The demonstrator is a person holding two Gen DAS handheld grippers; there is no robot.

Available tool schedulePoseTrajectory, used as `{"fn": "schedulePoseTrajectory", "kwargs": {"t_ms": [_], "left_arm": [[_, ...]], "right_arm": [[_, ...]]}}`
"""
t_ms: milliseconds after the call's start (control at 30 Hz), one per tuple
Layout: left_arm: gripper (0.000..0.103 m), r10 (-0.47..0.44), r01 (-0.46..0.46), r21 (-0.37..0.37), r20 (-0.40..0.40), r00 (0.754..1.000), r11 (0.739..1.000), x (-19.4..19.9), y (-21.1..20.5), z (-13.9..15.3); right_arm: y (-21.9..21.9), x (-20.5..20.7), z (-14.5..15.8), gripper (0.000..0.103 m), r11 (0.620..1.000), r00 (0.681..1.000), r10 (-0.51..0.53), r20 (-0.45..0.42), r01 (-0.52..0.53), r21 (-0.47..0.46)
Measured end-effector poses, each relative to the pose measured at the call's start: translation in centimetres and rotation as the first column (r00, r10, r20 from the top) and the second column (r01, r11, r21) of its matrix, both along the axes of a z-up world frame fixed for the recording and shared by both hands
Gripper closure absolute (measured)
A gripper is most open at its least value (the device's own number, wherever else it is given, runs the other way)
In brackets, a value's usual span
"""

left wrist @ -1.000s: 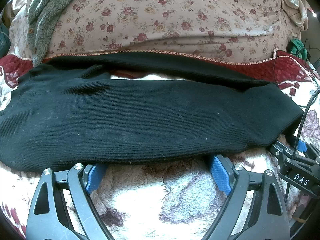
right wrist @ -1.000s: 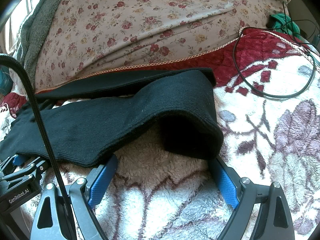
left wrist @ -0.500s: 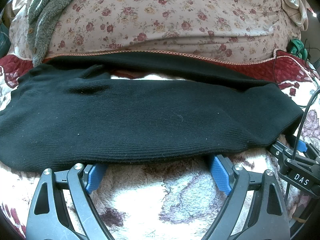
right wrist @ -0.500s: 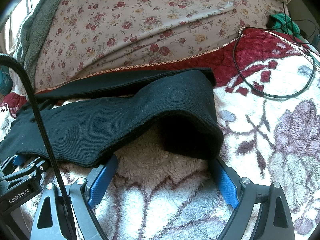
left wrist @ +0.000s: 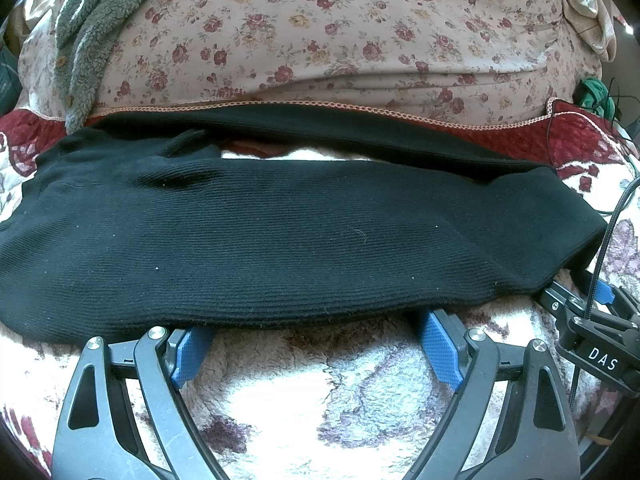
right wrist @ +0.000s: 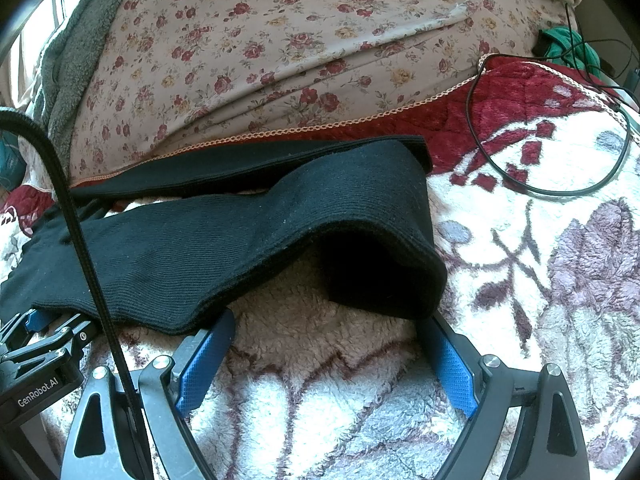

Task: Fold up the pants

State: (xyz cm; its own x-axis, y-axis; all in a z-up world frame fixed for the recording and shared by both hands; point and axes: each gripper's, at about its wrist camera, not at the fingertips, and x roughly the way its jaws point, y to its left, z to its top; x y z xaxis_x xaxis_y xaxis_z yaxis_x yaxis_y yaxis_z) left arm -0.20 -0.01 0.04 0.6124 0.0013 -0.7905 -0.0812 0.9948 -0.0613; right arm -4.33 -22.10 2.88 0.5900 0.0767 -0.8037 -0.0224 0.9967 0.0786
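Black ribbed pants [left wrist: 300, 236] lie lengthwise across a fleece blanket [left wrist: 320, 400], one leg nearer and one leg along the far edge. My left gripper [left wrist: 314, 332] is open, and its blue fingertips [left wrist: 192, 348] touch the near edge of the cloth and slip just under it. In the right wrist view the hem end of the pants [right wrist: 240, 248] arches up, leaving a dark hollow beneath. My right gripper [right wrist: 326, 324] is open too, its tips at that raised near edge. Nothing is pinched by either one. Each gripper shows in the other's view: the right gripper [left wrist: 592, 320], the left gripper [right wrist: 40, 344].
A floral quilt [left wrist: 340, 40] bulges behind the pants, with a grey fleece [left wrist: 92, 40] at far left. A thin black cable [right wrist: 560, 192] loops over the blanket to the right, by a red quilted border [right wrist: 500, 120] and a green item [right wrist: 568, 44].
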Motion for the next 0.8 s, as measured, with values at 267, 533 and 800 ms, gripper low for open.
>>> {"fn": "schedulePoseTrajectory", "kwargs": {"t_ms": [267,533,800], "left_arm": [[0.014,-0.107,0.105,-0.028,-0.072,0.992,0.994,-0.4,1.0,0.8],[0.015,-0.034,0.04,-0.056,0.106,0.994,0.998,-6.4,6.5,3.8],[0.015,0.191,-0.173,-0.178,0.085,0.978,0.969,-11.1,16.6,4.0]], "right_arm": [[-1.7,-0.4,1.1,0.015,0.986,0.996,0.09,-0.007,-0.088,0.145],[-4.7,-3.9,2.7,0.027,0.936,1.0,0.019,0.007,-0.02,0.352],[-2.3,-2.3,2.1,0.027,0.861,0.998,0.057,-0.038,-0.03,0.508]]}}
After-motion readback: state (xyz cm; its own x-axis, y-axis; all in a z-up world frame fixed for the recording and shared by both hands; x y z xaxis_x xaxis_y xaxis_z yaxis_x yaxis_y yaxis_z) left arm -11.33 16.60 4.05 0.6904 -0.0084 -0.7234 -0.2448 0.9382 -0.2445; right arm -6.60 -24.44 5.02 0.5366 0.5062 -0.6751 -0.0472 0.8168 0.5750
